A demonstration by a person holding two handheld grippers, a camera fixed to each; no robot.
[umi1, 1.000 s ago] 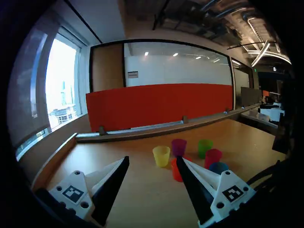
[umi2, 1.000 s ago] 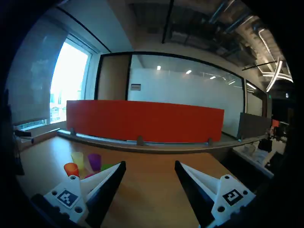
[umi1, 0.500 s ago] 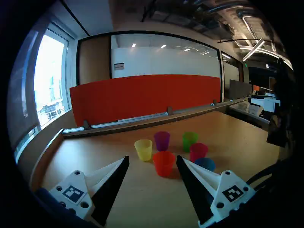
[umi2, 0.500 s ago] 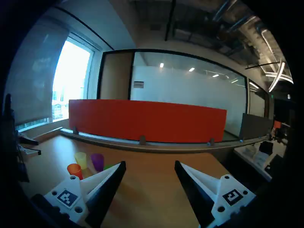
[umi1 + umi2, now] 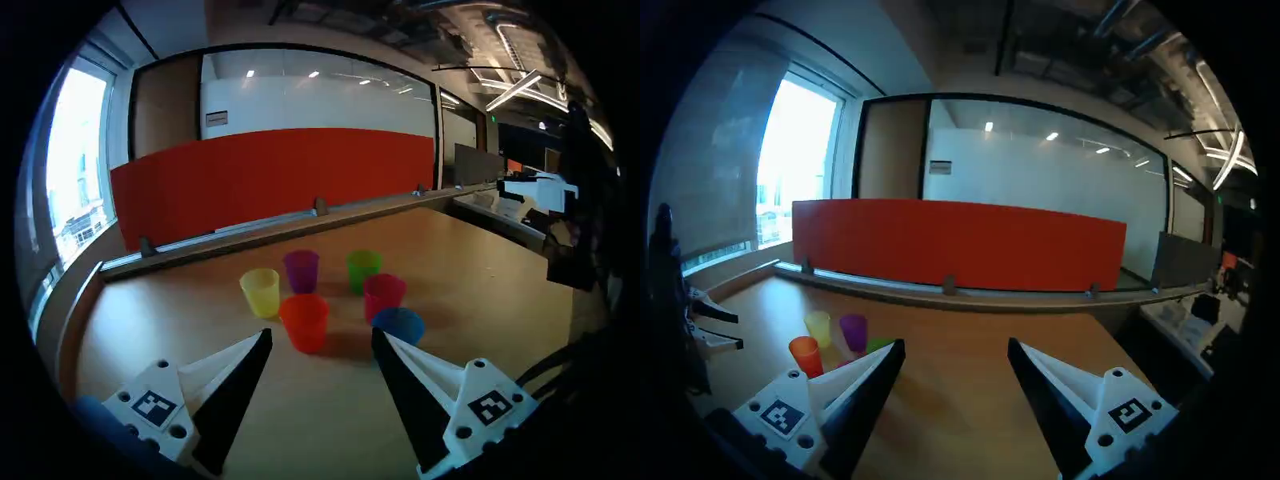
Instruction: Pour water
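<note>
Now left gripper [image 5: 320,333] and right gripper [image 5: 954,344] hold jaws wide, empty; orange cup [image 5: 304,322] sits ahead; blue cup [image 5: 398,324] close beside could get knocked over.

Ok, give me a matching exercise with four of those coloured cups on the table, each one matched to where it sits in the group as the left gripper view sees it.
Things:
1. orange cup
2. yellow cup
3. purple cup
4. blue cup

Places, in the left gripper view:
A. back row, just left of the green cup
B. front right, in front of the red cup
C. far left of the group
D. front, in line with the gap of the open left tongs

Pairs: 1-D, 2-C, 3-A, 4-B.
</note>
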